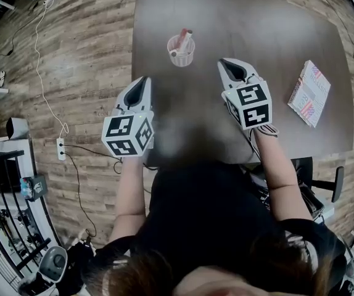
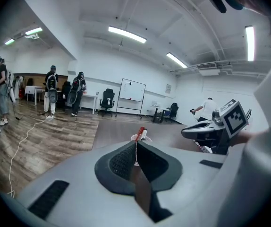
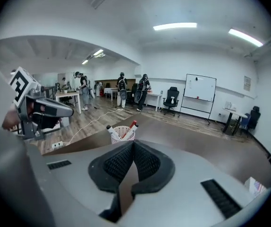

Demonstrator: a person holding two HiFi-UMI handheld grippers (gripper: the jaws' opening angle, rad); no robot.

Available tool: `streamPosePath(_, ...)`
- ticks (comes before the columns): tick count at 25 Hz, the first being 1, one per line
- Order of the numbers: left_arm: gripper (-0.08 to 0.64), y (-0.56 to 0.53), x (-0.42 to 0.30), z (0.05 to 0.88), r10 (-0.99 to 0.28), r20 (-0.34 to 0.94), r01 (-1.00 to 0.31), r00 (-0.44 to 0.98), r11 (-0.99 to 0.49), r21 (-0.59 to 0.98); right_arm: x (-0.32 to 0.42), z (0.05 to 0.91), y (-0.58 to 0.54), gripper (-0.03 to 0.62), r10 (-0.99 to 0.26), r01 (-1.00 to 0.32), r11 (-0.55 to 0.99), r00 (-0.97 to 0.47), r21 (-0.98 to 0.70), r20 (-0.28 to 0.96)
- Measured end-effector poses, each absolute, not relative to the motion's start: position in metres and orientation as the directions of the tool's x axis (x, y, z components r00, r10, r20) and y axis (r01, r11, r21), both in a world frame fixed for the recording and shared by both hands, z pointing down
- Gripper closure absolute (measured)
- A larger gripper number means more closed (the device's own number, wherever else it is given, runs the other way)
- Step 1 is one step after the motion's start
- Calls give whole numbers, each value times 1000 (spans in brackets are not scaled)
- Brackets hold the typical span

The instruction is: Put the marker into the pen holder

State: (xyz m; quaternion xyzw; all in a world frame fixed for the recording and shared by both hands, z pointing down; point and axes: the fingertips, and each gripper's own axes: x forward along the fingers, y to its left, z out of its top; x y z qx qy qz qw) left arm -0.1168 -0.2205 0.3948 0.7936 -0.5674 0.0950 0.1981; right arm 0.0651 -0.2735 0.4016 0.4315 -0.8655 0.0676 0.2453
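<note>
Already got the marker (image 1: pixel 184 38) sitting tilted in the white mesh pen holder (image 1: pixel 181 55), alongside a couple of others, toward the far side of the dark tabletop (image 1: pixel 275 36). Holding the left hand-held gripper (image 1: pixel 144 81) clenched tight on nothing, hovering short of the holder. Same with the right hand-held gripper (image 1: pixel 226 63): clamped shut, empty, off to the holder's right. Also seeing a patterned booklet (image 1: pixel 309 93) lying near the right edge.

Dark brown bench (image 1: pixel 275 29); pale pink mesh pen holder (image 1: pixel 181 54); red-white marker (image 1: pixel 184 37); red-white-blue striped booklet (image 1: pixel 309 93); brown wood-plank floor (image 1: pixel 84 54).
</note>
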Motion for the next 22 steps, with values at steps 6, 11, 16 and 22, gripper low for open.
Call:
streamPosePath(6, 532, -217, -118, 395, -865, 374, -939, 335, -272, 212, 72, 405, -263, 574, -735, -834, 546, -524, -84, 430)
streamPosePath(11, 532, -214, -117, 396, -861, 379, -937, 339, -270, 223, 72, 407, -254, 574, -733, -837, 536, -528, -114, 429)
streamPosePath(16, 532, -211, -116, 397, -858, 381, -935, 344, -274, 227, 67, 409, -248, 574, -729, -833, 540, -535, -121, 426)
streamPosePath(22, 532, -209, -113, 394, -857, 379, -932, 350, -277, 235, 65, 404, -244, 574, -731, -827, 550, -542, -111, 414)
